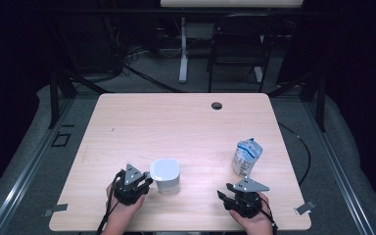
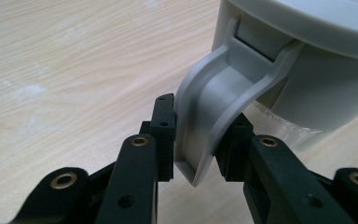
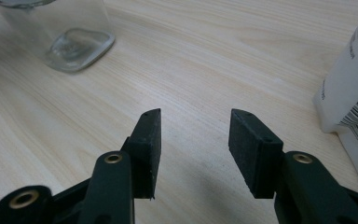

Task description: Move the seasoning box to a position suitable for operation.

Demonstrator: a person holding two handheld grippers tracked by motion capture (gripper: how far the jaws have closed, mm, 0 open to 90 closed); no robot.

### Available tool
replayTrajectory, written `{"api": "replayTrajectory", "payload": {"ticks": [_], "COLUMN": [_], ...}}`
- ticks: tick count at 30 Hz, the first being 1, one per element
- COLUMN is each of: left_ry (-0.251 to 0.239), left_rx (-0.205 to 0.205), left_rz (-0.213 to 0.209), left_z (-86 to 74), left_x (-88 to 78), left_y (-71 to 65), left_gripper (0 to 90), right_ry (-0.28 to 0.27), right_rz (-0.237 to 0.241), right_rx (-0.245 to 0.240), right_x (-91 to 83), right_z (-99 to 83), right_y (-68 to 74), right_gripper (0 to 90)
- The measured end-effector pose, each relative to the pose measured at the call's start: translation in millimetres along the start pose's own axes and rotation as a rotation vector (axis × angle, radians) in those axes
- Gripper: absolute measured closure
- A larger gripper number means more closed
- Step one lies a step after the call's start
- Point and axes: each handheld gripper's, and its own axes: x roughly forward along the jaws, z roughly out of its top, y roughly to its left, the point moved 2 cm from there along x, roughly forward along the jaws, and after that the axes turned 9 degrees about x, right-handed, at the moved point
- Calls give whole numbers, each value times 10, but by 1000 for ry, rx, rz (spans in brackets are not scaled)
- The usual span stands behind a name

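A clear container [image 1: 165,175] with a white lid [image 2: 307,18] stands near the table's front left. From its lid a grey latch [image 2: 214,102] curves down. My left gripper [image 1: 144,183] reaches in from the container's left, and in the left gripper view the left gripper [image 2: 203,116] has a pad pressed on each side of that latch. Near the front right my right gripper [image 1: 226,192] hovers low over bare wood; in its own view the right gripper [image 3: 196,121] is open with nothing between the pads. The container's glass base [image 3: 77,46] lies ahead to its left.
A white printed pouch [image 1: 247,156] stands upright just beyond my right gripper, close on the right in the pouch [image 3: 354,93] view. The table [image 1: 176,122] has a cable hole [image 1: 217,105] near its far edge. A chair [image 1: 237,44] stands behind the table.
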Motion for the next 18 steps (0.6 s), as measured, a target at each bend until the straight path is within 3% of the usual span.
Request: {"api": "replayTrajectory", "payload": {"ticks": [7,14,18], "left_ry": [4,-3,-7], "left_rx": [41,86,94], "left_rz": [-39,-80,-98], "left_z": [17,46,44], "left_x": [-28,-14,-2], "left_y": [-120,-297,-325], "left_gripper": [718,720,720], "right_ry": [-28,7,3], "right_rz": [31,26,32], "right_rx": [-23,-41,-47], "right_x": [-10,40,37], "right_z": [5,-12,-13], "right_y": [36,71,81], "right_gripper": [530,550,555]}}
